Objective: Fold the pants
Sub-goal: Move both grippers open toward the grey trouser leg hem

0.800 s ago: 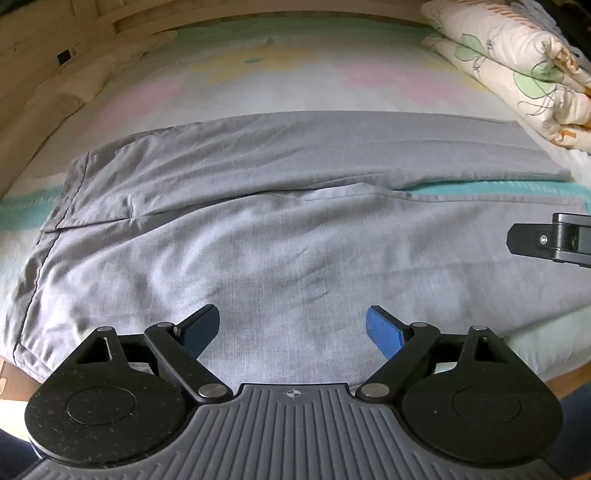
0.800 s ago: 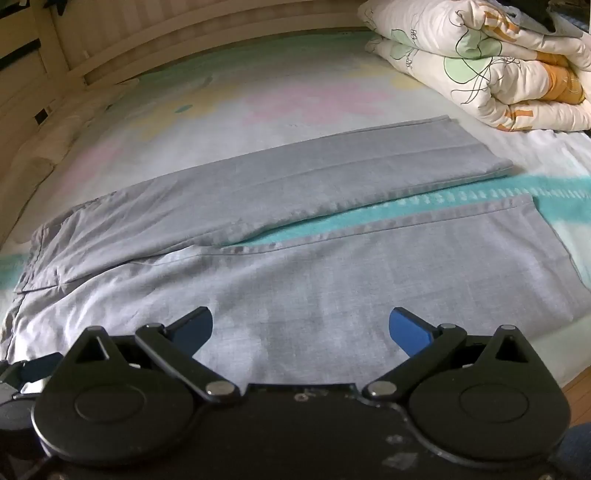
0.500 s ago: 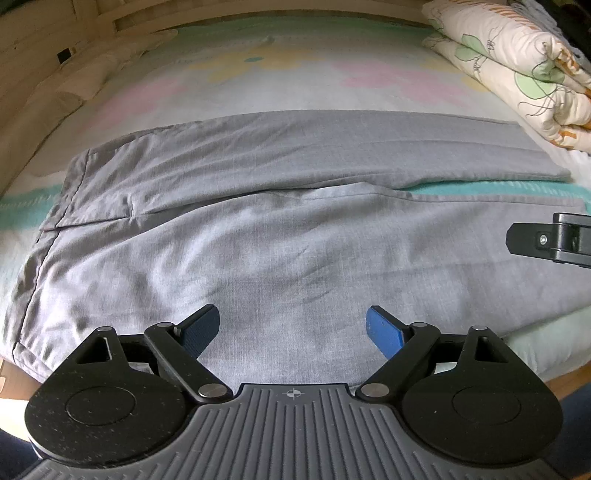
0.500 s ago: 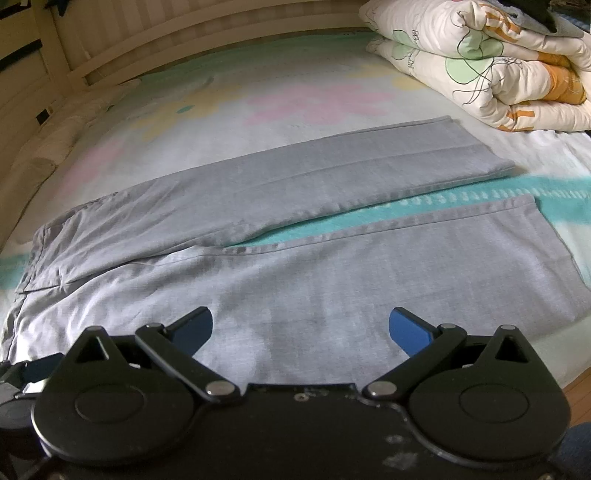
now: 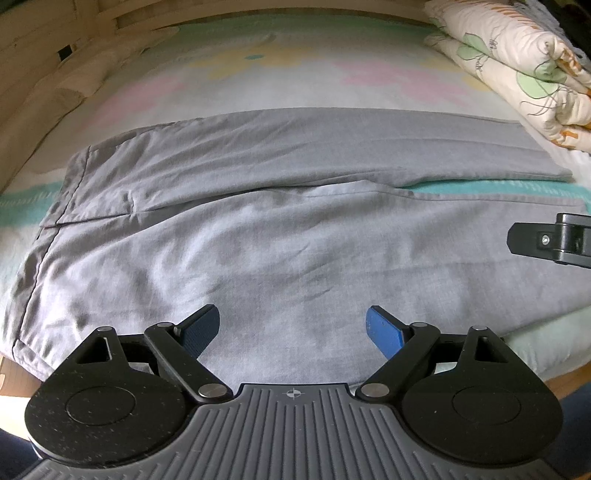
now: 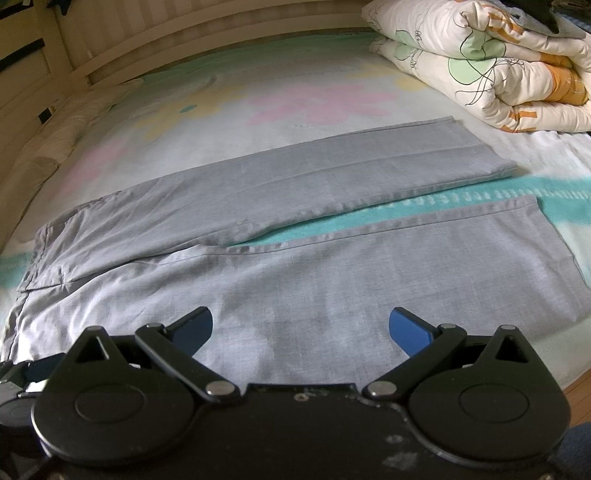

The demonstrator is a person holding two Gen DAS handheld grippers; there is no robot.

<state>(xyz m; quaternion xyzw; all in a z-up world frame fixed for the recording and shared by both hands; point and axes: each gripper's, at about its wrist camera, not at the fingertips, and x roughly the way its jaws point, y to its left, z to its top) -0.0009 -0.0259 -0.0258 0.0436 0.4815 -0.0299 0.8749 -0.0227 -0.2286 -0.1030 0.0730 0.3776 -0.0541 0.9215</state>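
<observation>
Covering most of both views, one bed sheet (image 5: 295,74) in pale pastel print, with a teal band running left to right. Lying flat on that, one pair of grey pants (image 5: 280,229), long axis left to right across the scene: waistband at the left end, hems at the right, legs parted in a narrow V so teal shows between them. Near leg broad and close to the bed's front edge; far leg (image 6: 332,173) narrower in view and well apart from both tools.

Sitting folded at the far right, one flowered quilt (image 6: 480,70), clear of the pants. Showing along the far side, a slatted wooden headboard (image 6: 184,33).

Hovering over the near leg's front edge, two tools, both tilted downward, cloth ahead of and just below each. Left gripper (image 5: 291,328) spread wide, nothing between its blue pads, placed toward the waistband and seat end. Right gripper (image 6: 301,330) spread wide too (as far as it seems to go), empty, placed nearer the knee-to-hem stretch; its black finger visible at the right edge of the left view.

Judging the fold still unstarted. Taking the near leg's front edge at two spots along its length and carrying it away over the far leg looks like the natural first move, left nearer the waist, right nearer the hem.
</observation>
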